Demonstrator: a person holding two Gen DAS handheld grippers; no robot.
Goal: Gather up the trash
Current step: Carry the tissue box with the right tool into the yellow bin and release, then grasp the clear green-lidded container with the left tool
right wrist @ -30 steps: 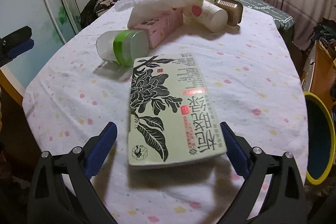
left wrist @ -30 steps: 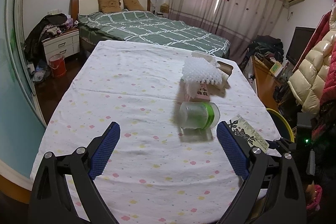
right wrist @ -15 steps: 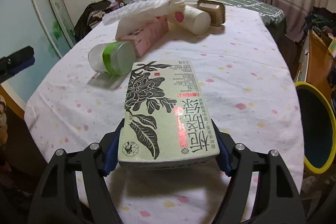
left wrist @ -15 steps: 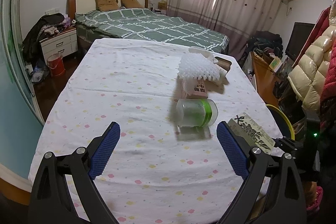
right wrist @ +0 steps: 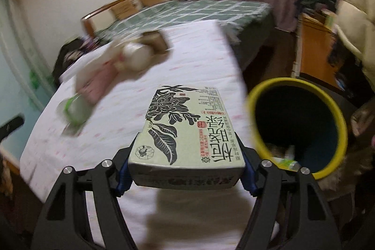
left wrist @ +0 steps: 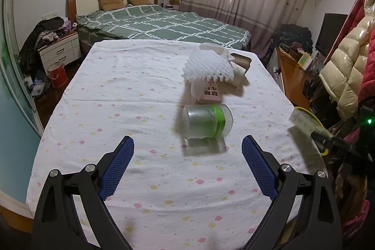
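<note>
My right gripper (right wrist: 186, 170) is shut on a pale green tea box (right wrist: 187, 130) with a black flower print, held above the table's right edge; the box shows blurred in the left wrist view (left wrist: 302, 121). A yellow-rimmed bin (right wrist: 297, 125) stands just right of it, below the table. My left gripper (left wrist: 187, 156) is open and empty above the table. A clear jar with a green band (left wrist: 207, 121) lies on its side just ahead of it. Behind lie a pink carton (left wrist: 211, 93), white foam netting (left wrist: 208, 65), a white cup (left wrist: 238, 72) and a brown box (left wrist: 241, 60).
The table has a white spotted cloth (left wrist: 131, 95). A green-quilted bed (left wrist: 164, 25) lies behind it. A wooden desk (left wrist: 293, 72) and hanging coats (left wrist: 346, 57) stand at the right. A nightstand (left wrist: 58, 53) and a red bucket (left wrist: 57, 75) are at the left.
My right gripper closed on the tea box, lifted it off the table and swung it right toward the bin. My left gripper stayed open and nearly still.
</note>
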